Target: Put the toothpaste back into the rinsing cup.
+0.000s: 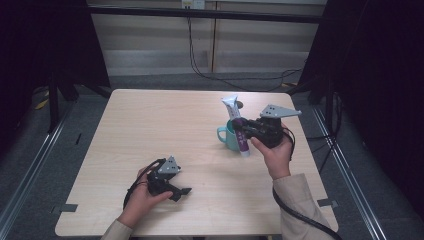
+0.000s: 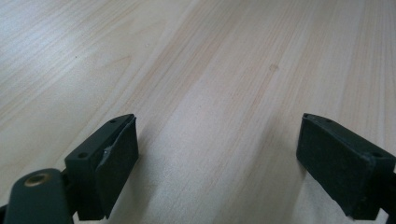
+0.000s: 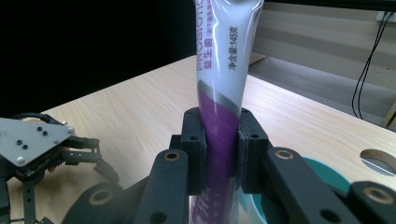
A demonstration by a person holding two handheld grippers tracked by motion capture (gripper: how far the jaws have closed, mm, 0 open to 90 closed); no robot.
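Your right gripper has its 2 jaws clamped on the toothpaste tube, biting on the purple band low on its body, and the right gripper view shows the pads squeezing it from both sides. The tube stands close to upright, flat crimped end up at the far side, cap end down toward you. That grip makes sense: holding it near the middle keeps the soft tube from flopping and lets you steer the lower end.

The teal mug sits right of the table's centre, handle pointing left, and the tube is right at it. From the high view it looks as if the tube runs across the mug's near right rim, with its lower end just outside; whether it touches the rim I can't tell. In the right gripper view the mug's rim curves just beyond your jaws, so you're lined up to stand the tube in the cup, I'd judge.

Your left gripper rests near the front left of the wooden table, well apart from the mug. Its jaws stand wide apart with nothing but bare tabletop between them, parked out of the way while the right hand works.

A small round hole in the tabletop lies just beyond the mug.
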